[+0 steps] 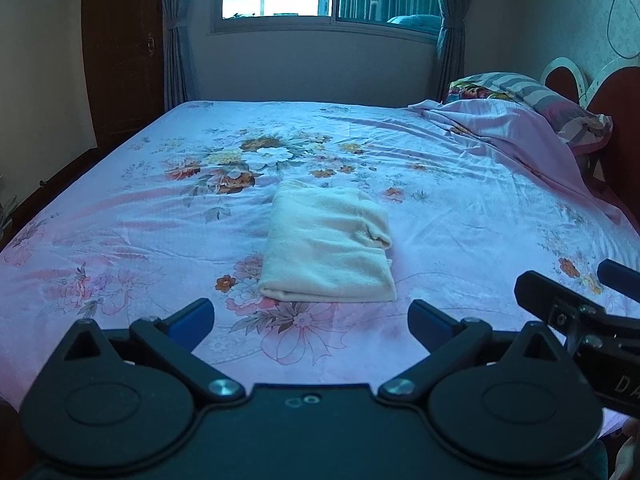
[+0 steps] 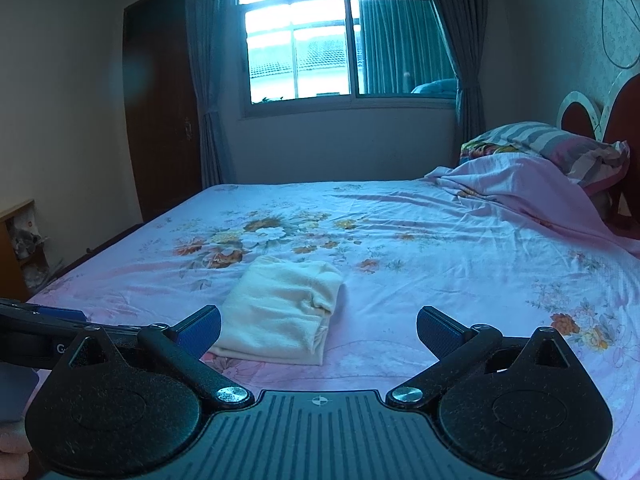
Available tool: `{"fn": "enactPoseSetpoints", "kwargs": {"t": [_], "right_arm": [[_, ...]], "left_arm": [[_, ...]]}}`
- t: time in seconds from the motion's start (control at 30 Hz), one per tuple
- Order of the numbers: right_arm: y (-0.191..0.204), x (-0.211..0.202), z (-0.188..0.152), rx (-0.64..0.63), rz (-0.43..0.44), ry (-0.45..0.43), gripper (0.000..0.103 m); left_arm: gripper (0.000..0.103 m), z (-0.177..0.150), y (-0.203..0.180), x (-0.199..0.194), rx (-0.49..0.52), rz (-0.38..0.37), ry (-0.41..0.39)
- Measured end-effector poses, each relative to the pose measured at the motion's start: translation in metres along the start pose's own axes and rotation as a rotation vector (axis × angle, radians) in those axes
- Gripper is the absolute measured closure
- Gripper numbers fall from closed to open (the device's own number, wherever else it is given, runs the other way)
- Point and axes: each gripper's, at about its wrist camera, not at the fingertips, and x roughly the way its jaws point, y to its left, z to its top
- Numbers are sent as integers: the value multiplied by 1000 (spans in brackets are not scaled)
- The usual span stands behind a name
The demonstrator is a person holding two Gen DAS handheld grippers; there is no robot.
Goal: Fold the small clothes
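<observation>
A small cream garment (image 1: 328,246) lies folded into a neat rectangle on the floral bedsheet (image 1: 120,216), near the bed's front middle. It also shows in the right wrist view (image 2: 282,308). My left gripper (image 1: 311,322) is open and empty, held just short of the garment's near edge. My right gripper (image 2: 319,332) is open and empty, to the right of the garment and a little back from it. The right gripper's fingers (image 1: 560,300) show at the right edge of the left wrist view. The left gripper's finger (image 2: 60,314) shows at the left edge of the right wrist view.
Pillows (image 1: 560,108) and a rumpled pink cover (image 1: 520,136) lie at the right by the red headboard (image 1: 616,96). A window (image 2: 320,40) with curtains is behind the bed. A dark wardrobe (image 1: 120,60) stands at the left, and a low shelf (image 2: 16,248) beside the bed.
</observation>
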Motion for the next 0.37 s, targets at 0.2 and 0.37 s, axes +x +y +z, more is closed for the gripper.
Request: {"fn": "enactPoseSetpoints", "kwargs": {"t": [0.2,0.37], "right_arm": [[-3,11,0,10,-11,10,0],[-10,26,-1,26,-36,33,0]], "left_arm": [[7,2,-1,15,12,-68,-16],[3,9,4,41,-27,-84,-5]]}}
